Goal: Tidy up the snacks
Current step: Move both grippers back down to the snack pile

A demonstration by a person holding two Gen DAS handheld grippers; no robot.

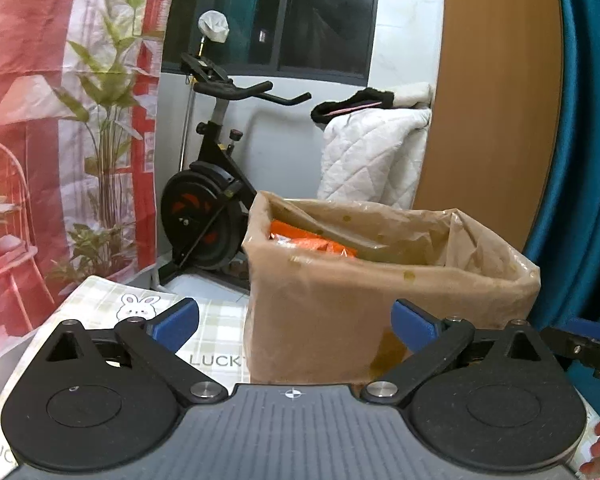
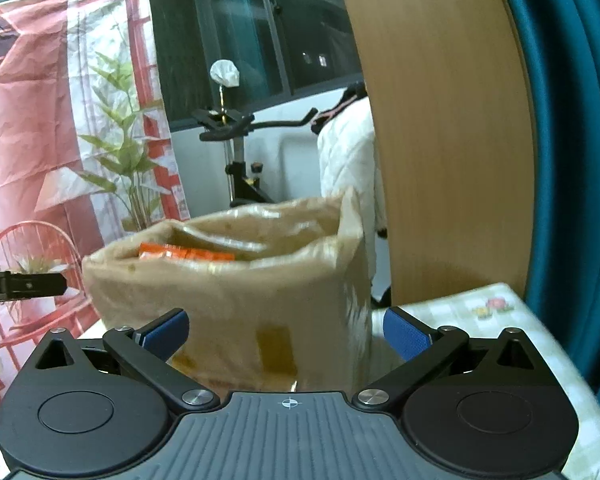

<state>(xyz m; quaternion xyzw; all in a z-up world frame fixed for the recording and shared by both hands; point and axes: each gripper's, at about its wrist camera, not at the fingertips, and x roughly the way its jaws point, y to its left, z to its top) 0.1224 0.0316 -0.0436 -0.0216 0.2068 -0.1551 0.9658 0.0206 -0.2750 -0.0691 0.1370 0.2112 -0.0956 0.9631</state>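
Observation:
A tall brown plastic bag (image 1: 340,300) stands open-topped on the table, with orange snack packets (image 1: 312,242) showing inside it. My left gripper (image 1: 296,324) is open in front of the bag's lower left part, blue pads wide apart, nothing between them. In the right wrist view the same bag (image 2: 236,300) fills the middle, orange packets (image 2: 184,253) visible at its mouth. My right gripper (image 2: 286,330) is open just short of the bag, holding nothing. The right gripper's tip (image 1: 580,340) shows at the right edge of the left view.
The table wears a pale checked cloth (image 1: 216,320) with a rabbit print and a flower print (image 2: 492,306). Behind stand an exercise bike (image 1: 212,200), a printed red backdrop (image 1: 40,160), a wooden panel (image 1: 496,100), a teal curtain (image 2: 572,160) and a white quilt (image 1: 372,156).

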